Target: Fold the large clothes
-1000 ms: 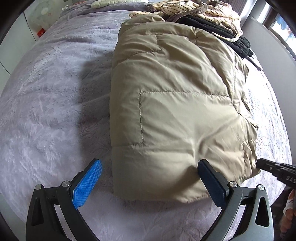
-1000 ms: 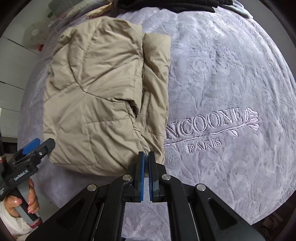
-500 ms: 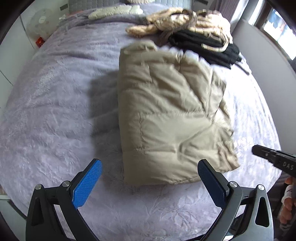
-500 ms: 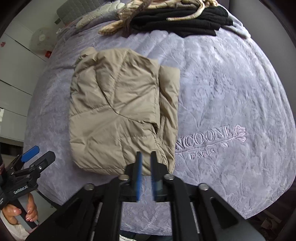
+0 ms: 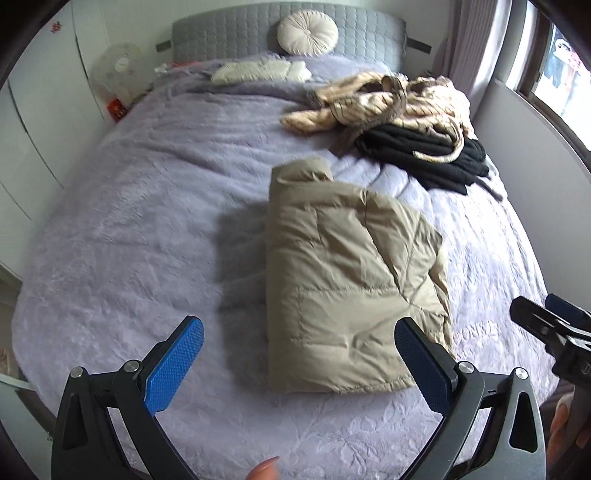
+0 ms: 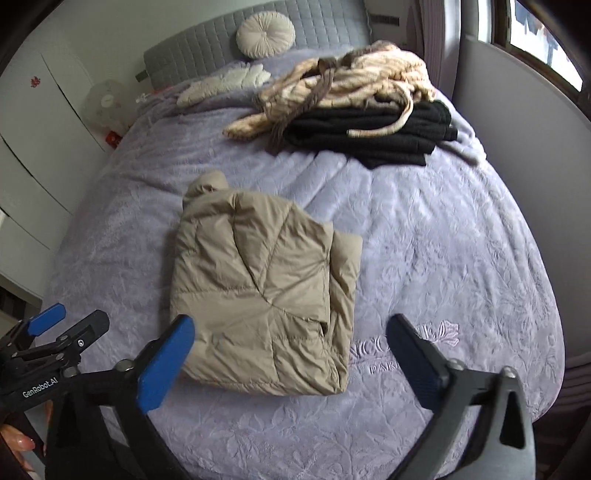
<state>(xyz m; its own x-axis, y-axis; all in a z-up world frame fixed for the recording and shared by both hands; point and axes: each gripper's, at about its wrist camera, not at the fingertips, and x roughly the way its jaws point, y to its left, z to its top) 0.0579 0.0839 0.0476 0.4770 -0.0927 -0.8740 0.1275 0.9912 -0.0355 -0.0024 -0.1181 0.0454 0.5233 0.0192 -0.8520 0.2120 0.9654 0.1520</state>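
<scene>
A beige puffer jacket [image 5: 347,280] [image 6: 266,291] lies folded into a thick rectangle on the lilac bedspread [image 5: 155,229] [image 6: 443,236]. My left gripper [image 5: 299,362] hangs above the bed's near edge, open, with nothing between its blue pads. My right gripper [image 6: 291,358] is also raised over the jacket's near edge; its jaws are opening wide and nothing is between them. Each gripper shows at the edge of the other's view: the right gripper [image 5: 550,328] and the left gripper [image 6: 55,339].
A heap of a cream striped garment [image 5: 391,103] [image 6: 351,85] on folded black clothes [image 5: 424,151] [image 6: 373,133] sits at the far right of the bed. A round cushion [image 5: 306,31] leans on the grey headboard. White cupboards [image 6: 33,155] and a fan [image 5: 114,74] stand left.
Both grippers have risen well above the bed, so the jacket looks smaller and the headboard has come into view. The right gripper went from shut to wide open. The jacket stays folded.
</scene>
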